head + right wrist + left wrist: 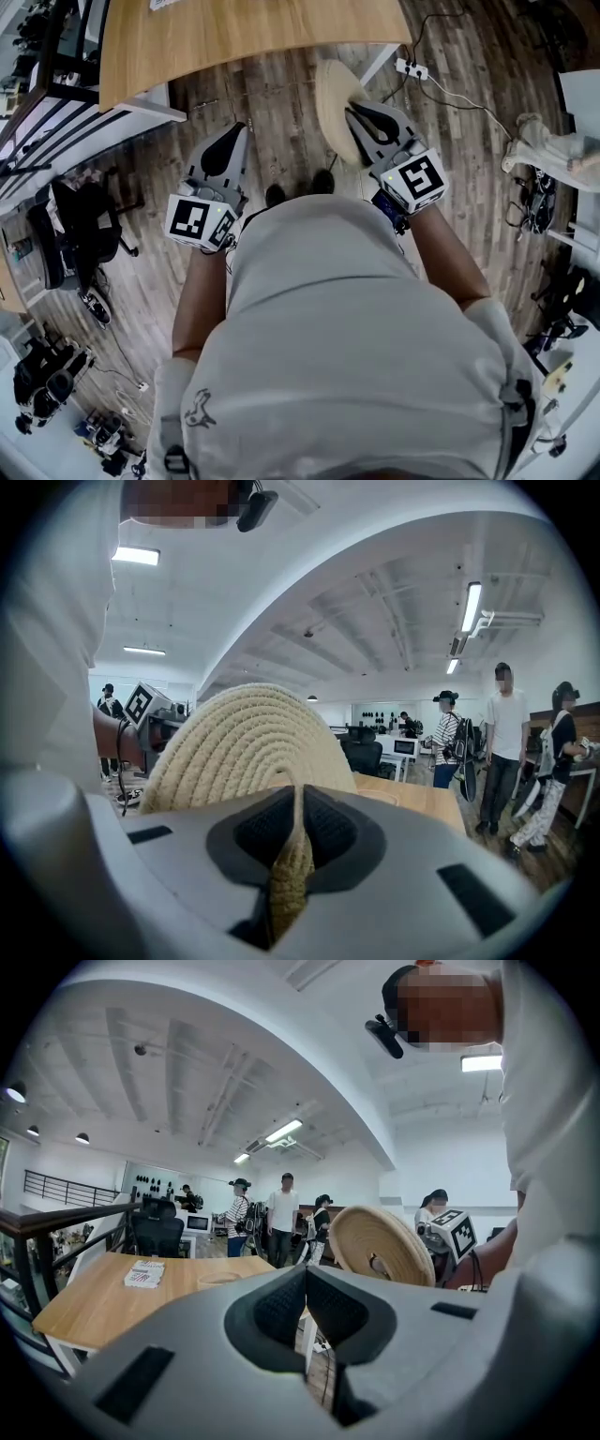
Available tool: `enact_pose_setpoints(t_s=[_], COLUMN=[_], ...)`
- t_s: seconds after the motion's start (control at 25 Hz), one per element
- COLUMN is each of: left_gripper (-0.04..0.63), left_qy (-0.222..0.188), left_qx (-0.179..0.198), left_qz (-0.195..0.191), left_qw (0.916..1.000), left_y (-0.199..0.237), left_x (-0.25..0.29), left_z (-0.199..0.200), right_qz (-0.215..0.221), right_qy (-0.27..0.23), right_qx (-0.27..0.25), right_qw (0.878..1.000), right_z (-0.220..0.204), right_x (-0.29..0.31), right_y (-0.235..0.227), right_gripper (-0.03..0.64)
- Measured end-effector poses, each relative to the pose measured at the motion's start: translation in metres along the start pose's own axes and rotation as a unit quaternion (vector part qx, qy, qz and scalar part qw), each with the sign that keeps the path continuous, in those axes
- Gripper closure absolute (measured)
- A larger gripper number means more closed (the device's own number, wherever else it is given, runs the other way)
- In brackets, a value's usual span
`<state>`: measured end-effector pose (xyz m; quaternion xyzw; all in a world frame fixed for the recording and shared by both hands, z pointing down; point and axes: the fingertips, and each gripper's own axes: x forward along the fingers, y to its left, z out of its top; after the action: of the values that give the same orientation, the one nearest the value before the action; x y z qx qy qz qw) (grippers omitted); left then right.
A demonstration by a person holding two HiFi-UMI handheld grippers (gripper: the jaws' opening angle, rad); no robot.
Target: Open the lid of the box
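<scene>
**Lid off, pinched by its rim in your right gripper**

Your right gripper point(298, 810) has its jaws almost together on the rim of the woven lid point(246, 747). The lid stands on edge, up over the floor point(281, 103), near your body. Your left gripper point(305, 1286) is fully closed on nothing, to the left of it. The wooden table point(234, 37) is far. A low round basket point(220, 1279) sits on it, probably the box, but it's too small to be sure. The grip is thin, so carry slow, don't swing, and lay the lid flat on the table before releasing.
</scene>
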<state>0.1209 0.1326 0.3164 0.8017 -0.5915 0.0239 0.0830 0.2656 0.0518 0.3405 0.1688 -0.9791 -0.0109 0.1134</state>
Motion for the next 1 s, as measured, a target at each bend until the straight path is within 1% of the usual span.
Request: enact_pose_setpoints(t_s=[0.32,0.56,0.84,1.0], left_gripper=[0.589,0.588,0.589,0.588], left_qy=[-0.006,-0.011,-0.016,-0.018], left_qx=[-0.001,0.004,0.006,0.005], left_qz=[-0.012,-0.029,-0.051,-0.061], left_qw=[0.9999,0.9995,0.9986,0.9980], left_y=[0.023,0.038,0.047,0.051], left_x=[-0.049,-0.079,-0.100,-0.106], left_z=[0.005,0.002,-0.001,-0.004], right_qz=[-0.011,-0.034,-0.055,-0.065], right_qy=[-0.002,-0.005,-0.006,-0.004], right_qx=[-0.007,-0.006,-0.004,-0.006], right_qw=[1.000,0.999,0.998,0.998], right_z=[0.014,0.020,0.022,0.023], right_x=[0.011,0.018,0.022,0.026], right_y=[0.051,0.086,0.113,0.121], right_gripper=[0.580,0.580,0.581,0.580])
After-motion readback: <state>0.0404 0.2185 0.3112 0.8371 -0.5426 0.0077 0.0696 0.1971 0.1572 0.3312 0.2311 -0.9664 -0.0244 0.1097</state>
